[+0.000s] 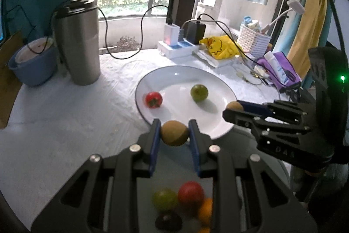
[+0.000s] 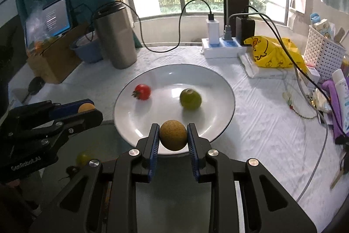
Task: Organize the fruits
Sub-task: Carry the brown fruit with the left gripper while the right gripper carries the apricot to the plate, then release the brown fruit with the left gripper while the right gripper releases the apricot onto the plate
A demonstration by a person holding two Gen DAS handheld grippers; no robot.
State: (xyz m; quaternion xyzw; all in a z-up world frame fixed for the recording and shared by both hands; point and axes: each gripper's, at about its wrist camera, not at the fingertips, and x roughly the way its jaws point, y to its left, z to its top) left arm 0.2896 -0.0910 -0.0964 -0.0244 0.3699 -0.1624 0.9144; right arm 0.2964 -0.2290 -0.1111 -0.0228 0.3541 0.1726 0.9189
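Fruits: each set of tongs, left point(image 1: 174, 133) and right point(image 2: 173, 134), clamps one round brown fruit point(image 1: 174, 133) point(image 2: 173, 135) at the white plate's point(image 2: 152, 121) rim

Between the left gripper point(image 1: 174, 132)'s ribbed blue pads sits a brown fruit point(image 1: 174, 133) with a matt, finely rough skin – the right gripper point(image 2: 173, 134) pinches another brown fruit point(image 2: 173, 135) of the same dull, pitted texture. Both tools look like matt black plastic with shiny metal screw heads. Just ahead, the white plate point(image 2: 218, 88) is glossy and smooth; on it, the red tomato point(image 2: 142, 91) shines and the green fruit point(image 2: 190, 99) has a soft sheen. Beyond – a brushed steel tumbler point(image 2: 115, 36) on a wrinkled white cloth point(image 2: 261, 123)
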